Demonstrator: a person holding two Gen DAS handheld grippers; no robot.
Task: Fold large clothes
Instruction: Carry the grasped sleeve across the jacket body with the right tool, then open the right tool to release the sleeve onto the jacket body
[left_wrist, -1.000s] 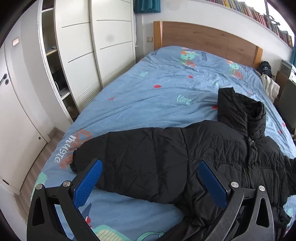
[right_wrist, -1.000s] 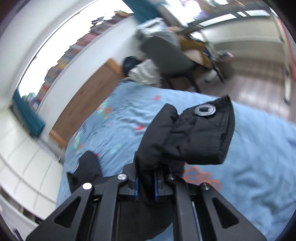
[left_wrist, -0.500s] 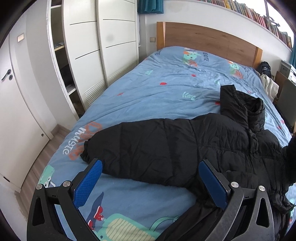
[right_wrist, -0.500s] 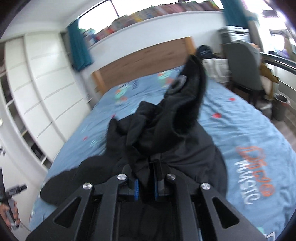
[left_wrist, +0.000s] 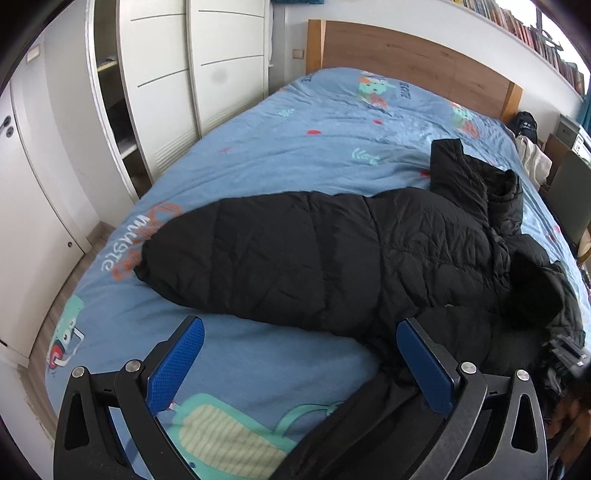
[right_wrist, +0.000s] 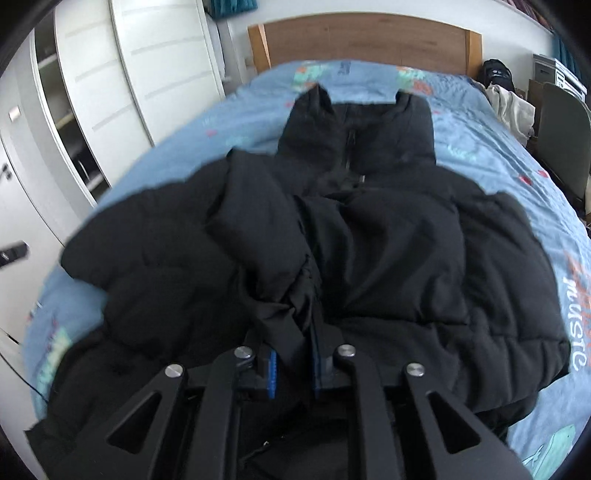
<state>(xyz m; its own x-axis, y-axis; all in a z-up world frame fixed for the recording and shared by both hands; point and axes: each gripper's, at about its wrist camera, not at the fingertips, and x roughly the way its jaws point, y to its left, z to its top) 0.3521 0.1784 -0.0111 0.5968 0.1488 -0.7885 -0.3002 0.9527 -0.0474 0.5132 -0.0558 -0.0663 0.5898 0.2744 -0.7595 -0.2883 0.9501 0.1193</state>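
A black puffer jacket (left_wrist: 332, 251) lies on the blue bed (left_wrist: 295, 133), one sleeve stretched out to the left. My left gripper (left_wrist: 299, 363) is open and empty, hovering above the bed's near edge just in front of that sleeve. In the right wrist view the jacket (right_wrist: 406, 258) lies front up with its collar toward the headboard. My right gripper (right_wrist: 292, 369) is shut on a bunched sleeve end (right_wrist: 295, 291) laid over the jacket's middle. The right gripper's tip shows at the far right of the left wrist view (left_wrist: 565, 354).
White wardrobes (left_wrist: 166, 92) and a door stand left of the bed. A wooden headboard (left_wrist: 406, 62) is at the far end. A chair (right_wrist: 561, 136), a bag and clothes sit to the right of the bed. The wood floor shows at lower left.
My right gripper has swung the sleeve from up in the air down and inward over the jacket's front. My left gripper has drawn back slightly and stayed open.
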